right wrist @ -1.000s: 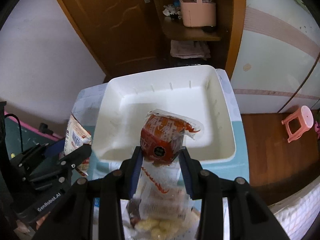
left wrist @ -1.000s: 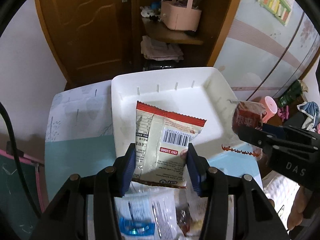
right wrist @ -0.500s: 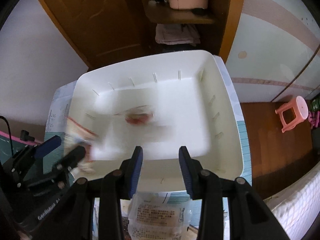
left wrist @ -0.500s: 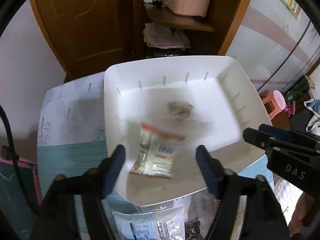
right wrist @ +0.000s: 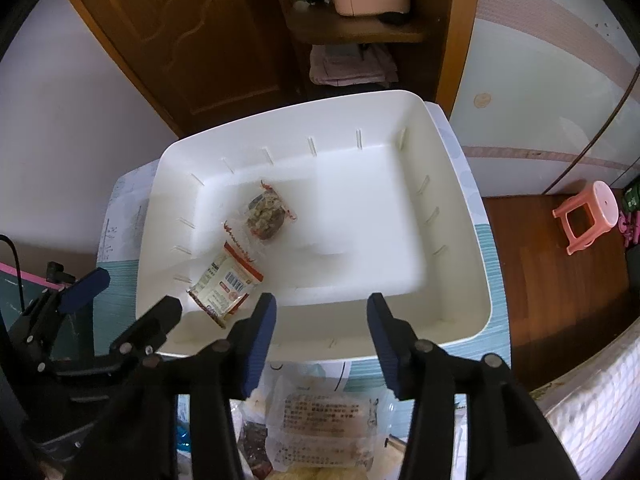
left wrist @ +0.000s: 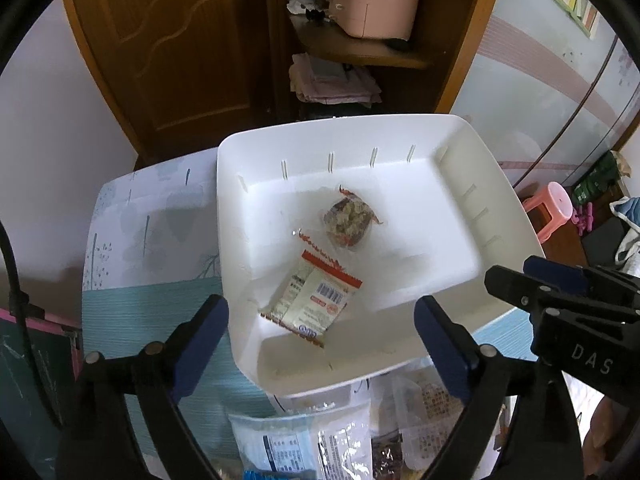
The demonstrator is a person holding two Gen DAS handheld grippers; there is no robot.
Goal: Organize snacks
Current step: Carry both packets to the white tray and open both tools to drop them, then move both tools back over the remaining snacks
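Two snack packets lie inside the white bin, both released. The red-and-cream packet rests flat near the bin's six o'clock wall, barcode side up, tilted toward one o'clock. Just past it, at about one o'clock and nearly touching its red edge, sits the clear-wrapped round snack, toward the middle of the floor. The rest of the bin is bare.

Above the near rim, the left gripper has just been opening its fingers and they now stand wide, nothing between them. The right gripper has also just been opening; its fingers show a moderate gap, equally empty, over the near wall at six o'clock.

More unsorted packets crowd the worktop right under both grippers, overlapping one another.

Judging from this, the next pick carries the risk. The wrappers are slick and stacked, so a pinch could catch two at once, or only a loose film edge that slips mid-carry. The two grippers hang close side by side, and reaching into the same heap could knock them together. The bin's near rim is also right ahead, and a low carry might clip it and shift the bin on the patterned cloth.
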